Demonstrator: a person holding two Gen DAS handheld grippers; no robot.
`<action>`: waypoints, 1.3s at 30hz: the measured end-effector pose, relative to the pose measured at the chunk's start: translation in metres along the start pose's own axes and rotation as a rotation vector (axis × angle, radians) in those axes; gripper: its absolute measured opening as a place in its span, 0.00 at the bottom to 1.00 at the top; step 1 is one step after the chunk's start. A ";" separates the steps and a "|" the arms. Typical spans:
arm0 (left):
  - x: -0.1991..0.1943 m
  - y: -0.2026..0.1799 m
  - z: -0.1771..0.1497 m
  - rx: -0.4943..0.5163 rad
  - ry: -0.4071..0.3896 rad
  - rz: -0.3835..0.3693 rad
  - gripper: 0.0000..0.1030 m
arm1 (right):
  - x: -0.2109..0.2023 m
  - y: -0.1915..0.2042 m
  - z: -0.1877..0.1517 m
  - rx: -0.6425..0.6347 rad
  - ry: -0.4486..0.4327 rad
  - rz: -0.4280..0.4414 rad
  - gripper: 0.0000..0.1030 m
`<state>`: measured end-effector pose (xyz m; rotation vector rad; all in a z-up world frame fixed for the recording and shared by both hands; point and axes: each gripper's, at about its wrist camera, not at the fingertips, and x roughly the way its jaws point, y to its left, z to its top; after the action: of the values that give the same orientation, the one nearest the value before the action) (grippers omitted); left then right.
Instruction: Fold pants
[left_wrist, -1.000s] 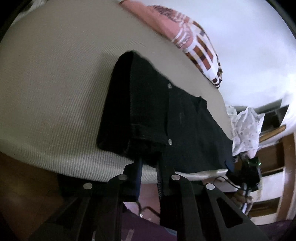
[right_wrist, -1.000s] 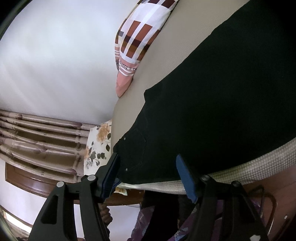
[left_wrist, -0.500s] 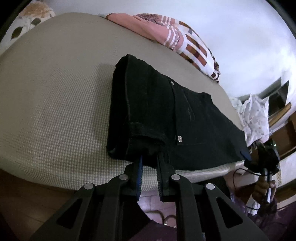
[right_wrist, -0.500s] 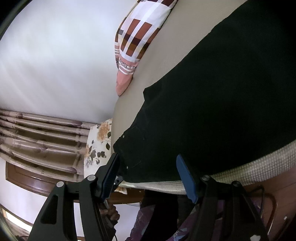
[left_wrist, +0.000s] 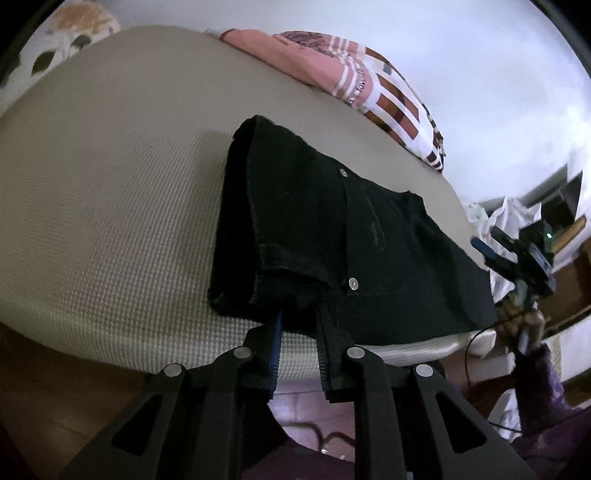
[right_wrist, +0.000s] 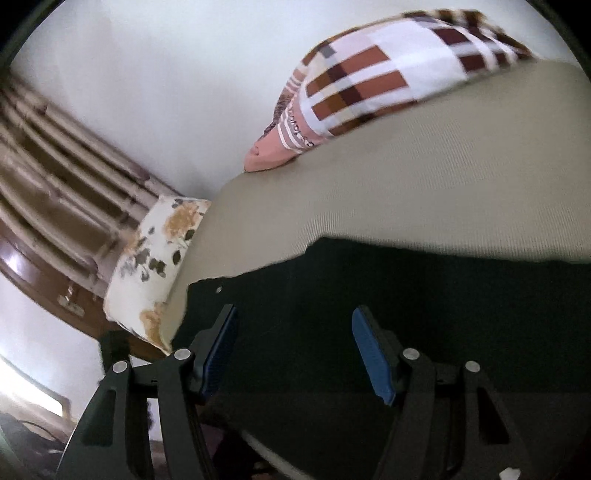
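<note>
Black pants (left_wrist: 332, 229) lie folded on the beige bed (left_wrist: 110, 184), waistband and rivets facing me. At the near corner of the folded pants sits my left gripper (left_wrist: 301, 317). Its jaws are opening slightly, with the thick cloth edge still pinched between the tips. My right gripper (right_wrist: 295, 332) is open and hovers just above the other end of the pants (right_wrist: 406, 314), nothing between its blue pads (right_wrist: 373, 354). In the left wrist view the right gripper (left_wrist: 517, 254) shows at the far right, held by a hand in a purple sleeve.
A checked pink and brown pillow (left_wrist: 369, 85) lies at the head of the bed, against a white wall. A floral pillow (right_wrist: 159, 258) sits beside the bed (right_wrist: 406, 184), before striped curtains. Wooden shelves (left_wrist: 565, 236) stand at right. Brown floor lies below the mattress edge.
The right gripper rolled and swung up from below the bed's edge to over the pants, still open. The left gripper stayed at the corner and its jaws parted slightly.
</note>
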<state>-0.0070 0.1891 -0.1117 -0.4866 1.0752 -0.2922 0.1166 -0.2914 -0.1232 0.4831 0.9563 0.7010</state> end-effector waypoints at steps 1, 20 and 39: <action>0.000 0.000 0.000 -0.004 0.001 0.000 0.19 | 0.006 0.001 0.008 -0.030 0.010 -0.010 0.60; 0.005 -0.002 -0.001 -0.015 0.007 0.101 0.47 | 0.128 0.007 0.048 -0.368 0.332 0.034 0.15; 0.004 0.001 -0.001 -0.017 0.006 0.080 0.53 | 0.137 -0.002 0.064 -0.401 0.389 0.024 0.31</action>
<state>-0.0059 0.1877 -0.1160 -0.4569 1.1010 -0.2138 0.2251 -0.1978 -0.1703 0.0008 1.1372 1.0044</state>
